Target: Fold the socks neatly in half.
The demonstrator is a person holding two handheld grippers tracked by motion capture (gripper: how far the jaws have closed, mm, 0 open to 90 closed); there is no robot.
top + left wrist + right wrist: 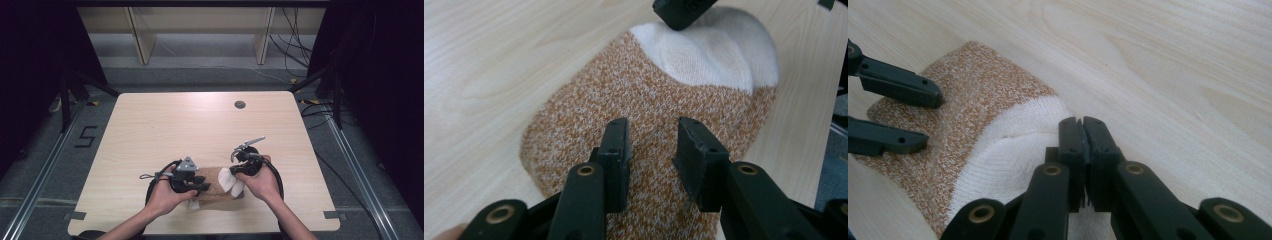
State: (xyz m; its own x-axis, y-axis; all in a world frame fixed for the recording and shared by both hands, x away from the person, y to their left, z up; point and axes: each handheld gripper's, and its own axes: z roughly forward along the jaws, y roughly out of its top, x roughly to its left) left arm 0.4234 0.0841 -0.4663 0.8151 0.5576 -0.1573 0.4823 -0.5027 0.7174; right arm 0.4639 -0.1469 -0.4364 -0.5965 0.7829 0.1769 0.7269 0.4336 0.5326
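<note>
An orange-speckled sock (pixel 216 181) with a white end (pixel 229 179) lies on the wooden table (pixel 200 125) near its front edge. In the left gripper view the sock (pixel 649 90) spreads under my left gripper (pixel 653 135), whose jaws stand open just above the speckled part. From the high view the left gripper (pixel 202 184) sits at the sock's left half. My right gripper (pixel 1082 124) is shut at the edge of the white end (pixel 1008 145), which bulges up around it. In the high view the right gripper (pixel 235 173) is at the sock's right end.
A dark round grommet (pixel 240 104) sits near the table's far edge. Bare wood stretches behind and beside the sock. Another white bit of sock (pixel 193 204) pokes out under the left hand. Wooden shelving and cables stand beyond the table.
</note>
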